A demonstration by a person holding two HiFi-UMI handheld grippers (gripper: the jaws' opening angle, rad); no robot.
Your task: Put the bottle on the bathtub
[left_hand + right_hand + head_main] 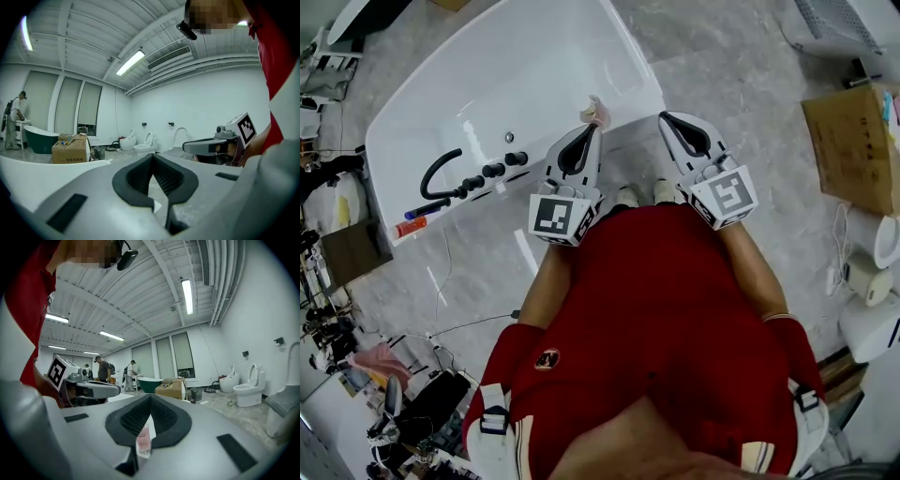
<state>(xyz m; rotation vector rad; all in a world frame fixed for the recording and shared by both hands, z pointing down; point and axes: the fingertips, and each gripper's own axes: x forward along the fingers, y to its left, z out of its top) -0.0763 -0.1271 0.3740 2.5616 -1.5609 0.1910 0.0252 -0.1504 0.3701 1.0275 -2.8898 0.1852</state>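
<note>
A small pink bottle (595, 112) stands on the near corner of the white bathtub (412, 122). My left gripper (592, 128) is shut, its tips just short of the bottle; I cannot tell whether they touch it. My right gripper (669, 119) is also shut and holds nothing, to the right of the bottle beyond the tub's corner. In the right gripper view the pink bottle (143, 439) shows through the slot below the closed tips, and the left gripper (89, 388) is at the left. In the left gripper view the right gripper (213, 146) is at the right, and no bottle shows.
A black faucet (441, 169) with knobs sits on the tub's near rim, with an orange bottle (411, 226) beside it. A cardboard box (853, 145) and toilets (870, 277) stand at the right. Cables and clutter (403, 394) lie on the floor at the left.
</note>
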